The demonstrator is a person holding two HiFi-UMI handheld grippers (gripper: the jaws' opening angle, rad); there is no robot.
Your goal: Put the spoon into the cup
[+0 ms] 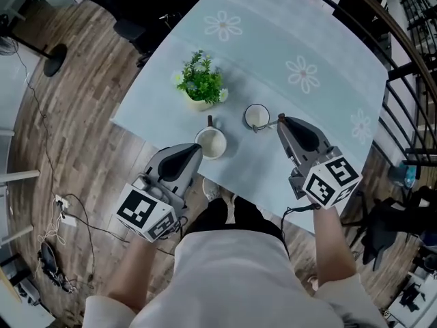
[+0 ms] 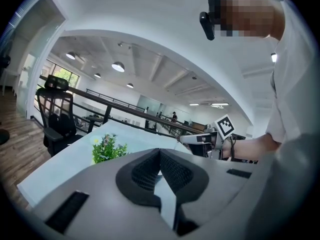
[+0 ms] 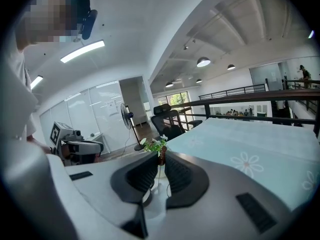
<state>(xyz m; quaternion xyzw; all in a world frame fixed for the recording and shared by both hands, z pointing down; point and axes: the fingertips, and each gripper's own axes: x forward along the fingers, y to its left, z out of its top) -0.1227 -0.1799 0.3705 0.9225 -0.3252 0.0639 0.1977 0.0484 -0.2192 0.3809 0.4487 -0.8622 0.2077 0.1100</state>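
Two white cups stand near the front edge of the pale blue table [image 1: 328, 39]. My right gripper [image 1: 280, 119] sits just right of the right cup [image 1: 257, 117], shut on a thin spoon [image 1: 268, 124] that reaches from the jaws to that cup's rim. In the right gripper view the spoon [image 3: 162, 156] shows as a brown piece with a thin shaft between the nearly closed jaws of that gripper [image 3: 160, 160]. My left gripper [image 1: 199, 150] rests beside the left cup [image 1: 212, 143]. Its jaws meet at the tips in the left gripper view [image 2: 160, 156], and I see nothing between them.
A small potted plant [image 1: 200, 80] stands behind the cups. A dark stub [image 1: 209, 120] rises at the left cup's far rim. Office chairs [image 1: 130, 9] stand beyond the table's left corner, a railing [image 1: 403, 60] runs on the right, and cables [image 1: 65, 217] lie on the wooden floor.
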